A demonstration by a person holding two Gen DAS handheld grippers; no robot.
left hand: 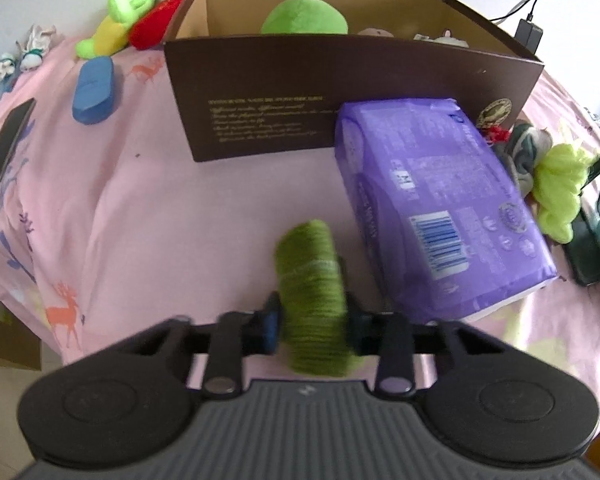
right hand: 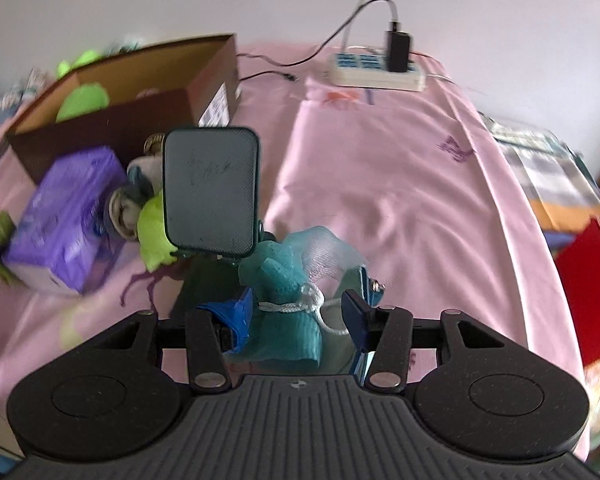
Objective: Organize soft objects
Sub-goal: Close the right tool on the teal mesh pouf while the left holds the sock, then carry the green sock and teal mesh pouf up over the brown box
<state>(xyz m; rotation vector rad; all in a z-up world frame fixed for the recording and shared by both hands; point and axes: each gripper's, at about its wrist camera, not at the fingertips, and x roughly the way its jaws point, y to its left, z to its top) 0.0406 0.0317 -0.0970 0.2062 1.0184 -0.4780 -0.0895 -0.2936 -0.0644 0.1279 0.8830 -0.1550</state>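
Brown box [left hand: 260, 92] stands open-topped on the pink bedsheet [left hand: 180, 220], far of the left gripper [left hand: 312, 316] and slightly left; purple pack [left hand: 440, 208] leans against its right front. Left gripper pinches a green yarn roll [left hand: 312, 292], long axis running near-to-far, pointing at the box. Judgement: left hand is nearer the box. Right gripper [right hand: 296, 316], fingers spread, straddles a teal mesh pouf [right hand: 288, 296], not clamping it.
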